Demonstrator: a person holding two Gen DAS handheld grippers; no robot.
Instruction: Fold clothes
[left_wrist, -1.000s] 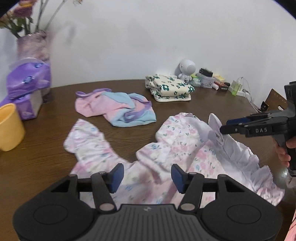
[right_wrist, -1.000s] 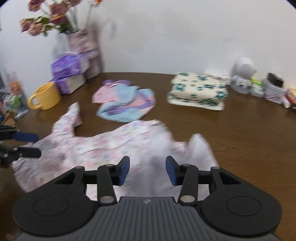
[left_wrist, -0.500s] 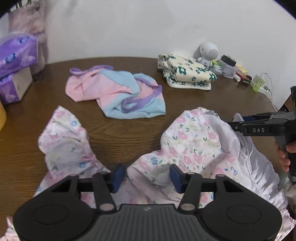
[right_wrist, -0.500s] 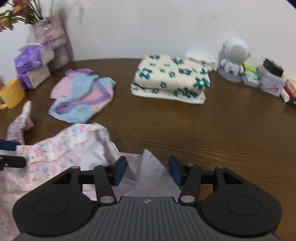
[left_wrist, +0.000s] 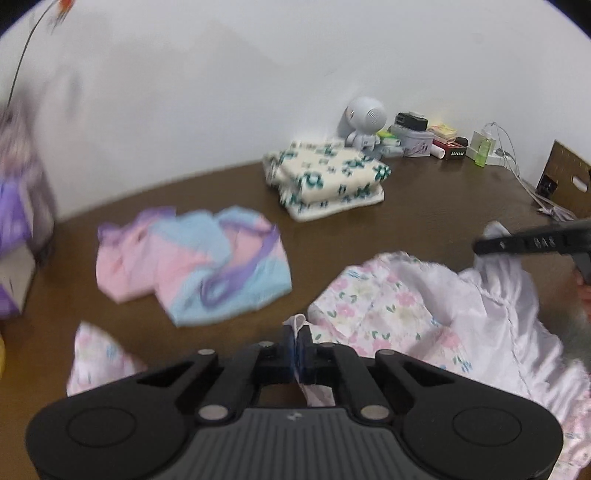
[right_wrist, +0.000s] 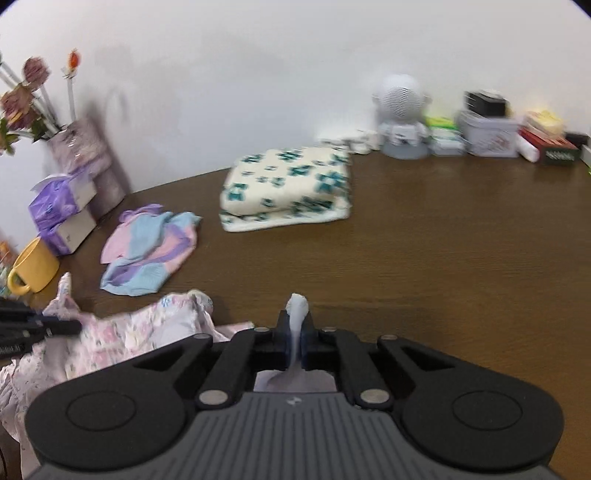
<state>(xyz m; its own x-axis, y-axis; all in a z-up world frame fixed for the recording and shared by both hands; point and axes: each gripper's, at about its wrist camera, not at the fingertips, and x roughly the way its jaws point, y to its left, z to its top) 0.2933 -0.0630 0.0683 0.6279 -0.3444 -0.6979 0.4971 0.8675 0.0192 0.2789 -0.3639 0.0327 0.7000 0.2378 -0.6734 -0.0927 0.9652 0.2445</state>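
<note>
**Both grippers pinch the floral garment on the wooden table**

A brown wooden table (right_wrist: 424, 240) fills both views, backed by a white wall (left_wrist: 258, 74). The floral garment (left_wrist: 406, 314), pale pink with small flowers and a white frilled lining, lies crumpled across the near edge of the table, spreading between the two grippers. Beyond it, further in on the table, lies a loose pink, blue and purple garment (left_wrist: 192, 266), and past that a folded cream cloth with green flowers (right_wrist: 288, 188). At the left edge stand a purple tissue pack on a box (right_wrist: 59, 210), a vase of flowers (right_wrist: 85, 147) and a yellow mug (right_wrist: 33, 269). Against the wall sit a small white robot figure (right_wrist: 400, 114) and assorted tins and boxes.

The left gripper (left_wrist: 296, 343) has its jaws pressed together on a fold of the floral garment's edge. The right gripper (right_wrist: 295, 328) likewise pinches a tuft of the white lining, which pokes up between its closed fingers.
</note>
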